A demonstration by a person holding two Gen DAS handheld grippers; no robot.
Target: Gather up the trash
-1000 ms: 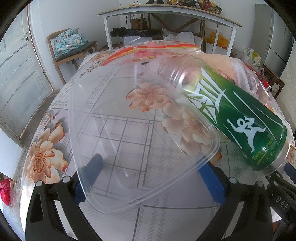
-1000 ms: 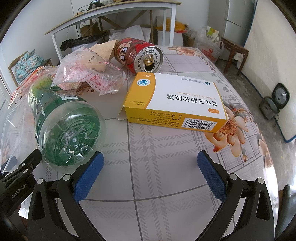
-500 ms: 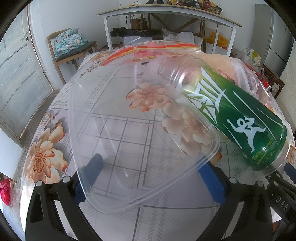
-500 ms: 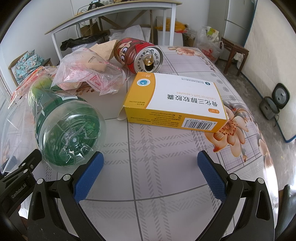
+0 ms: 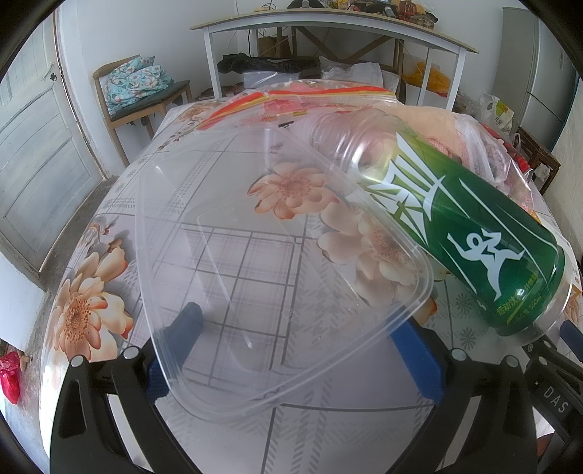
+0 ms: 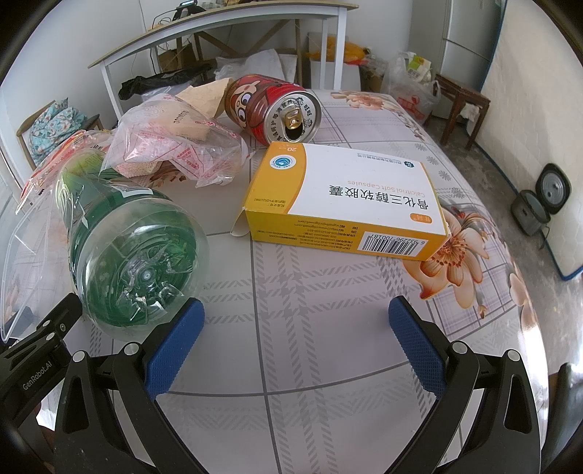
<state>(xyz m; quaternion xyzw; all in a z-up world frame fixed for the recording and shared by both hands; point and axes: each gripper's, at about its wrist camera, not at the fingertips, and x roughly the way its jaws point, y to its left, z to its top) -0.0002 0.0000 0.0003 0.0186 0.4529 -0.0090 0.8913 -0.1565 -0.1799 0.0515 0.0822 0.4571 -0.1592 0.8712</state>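
A table covered with an oilcloth printed in grey plaid and peach flowers is seen strewn with trash in a white-walled room. The left gripper is held low over the near edge with its blue pads wide apart; a clear plastic lid lies across the cloth in front of it, its near rim overlapping the left pad, nothing being clamped. Beside the lid, a green-labelled plastic bottle is laid on its side, neck pointing away. The right gripper is likewise spread open and empty above bare cloth, the bottle's base just off its left pad. Beyond it, a yellow-and-white medicine box lies flat, a red drink can is tipped on its side behind the box, and a crumpled clear bag rests between can and bottle. Past the table, a white-framed desk piled with clutter is set against the far wall, a wooden chair holding folded floral fabric stands near a pale panelled door, and a refrigerator occupies the opposite corner.
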